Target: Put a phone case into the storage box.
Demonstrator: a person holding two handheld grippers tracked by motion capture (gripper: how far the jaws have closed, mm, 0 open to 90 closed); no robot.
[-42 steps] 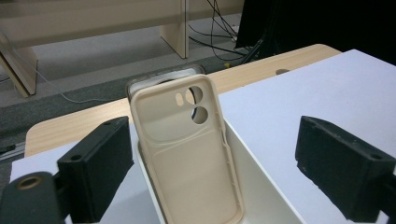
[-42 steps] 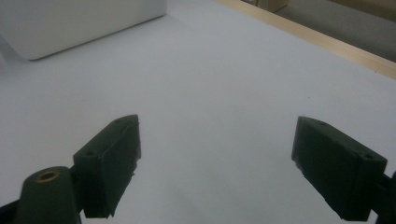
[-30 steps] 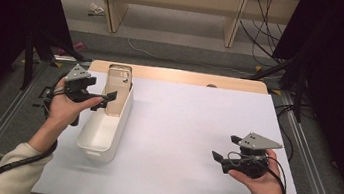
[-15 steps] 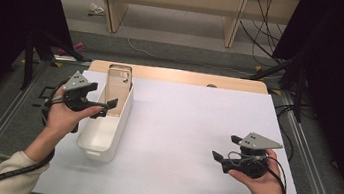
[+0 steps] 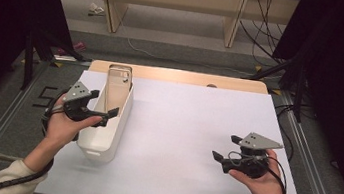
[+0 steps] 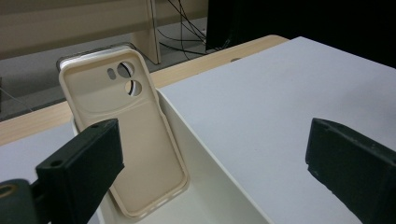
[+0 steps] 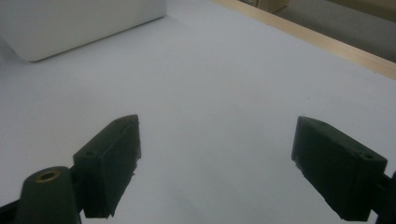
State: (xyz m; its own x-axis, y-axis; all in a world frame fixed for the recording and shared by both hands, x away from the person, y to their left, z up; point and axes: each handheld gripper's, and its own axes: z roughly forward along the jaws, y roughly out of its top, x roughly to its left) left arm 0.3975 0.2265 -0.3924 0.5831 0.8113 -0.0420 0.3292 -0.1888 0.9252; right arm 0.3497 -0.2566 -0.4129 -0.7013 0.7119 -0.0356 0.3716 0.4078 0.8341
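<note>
A beige phone case (image 6: 126, 135) stands nearly upright at the far end of a narrow white plastic bin (image 5: 104, 138), leaning back against the bin's end wall, its hollow inner side and camera cutouts facing the person. The bin sits on the left part of a white table cover (image 5: 196, 130). The case looks like thin, soft silicone or flexible plastic: very light, likely to bend if squeezed across its width, and not fragile. Its smooth skin might slip a little, so the safest hold is probably on one long side edge or the top rim near the cutouts, pinching front to back.

The left gripper (image 5: 107, 114) hovers over the bin's near-left rim, held in the person's left hand (image 5: 63, 125), pointing toward the case. In the left gripper view its two black jaws stand wide apart with nothing between them; one jaw overlaps the lower corner of the case in that view, but I cannot tell that it touches.

The right gripper (image 5: 218, 158) rests low over the bare table cover at the right, well apart from the bin, jaws also spread wide and empty
</note>
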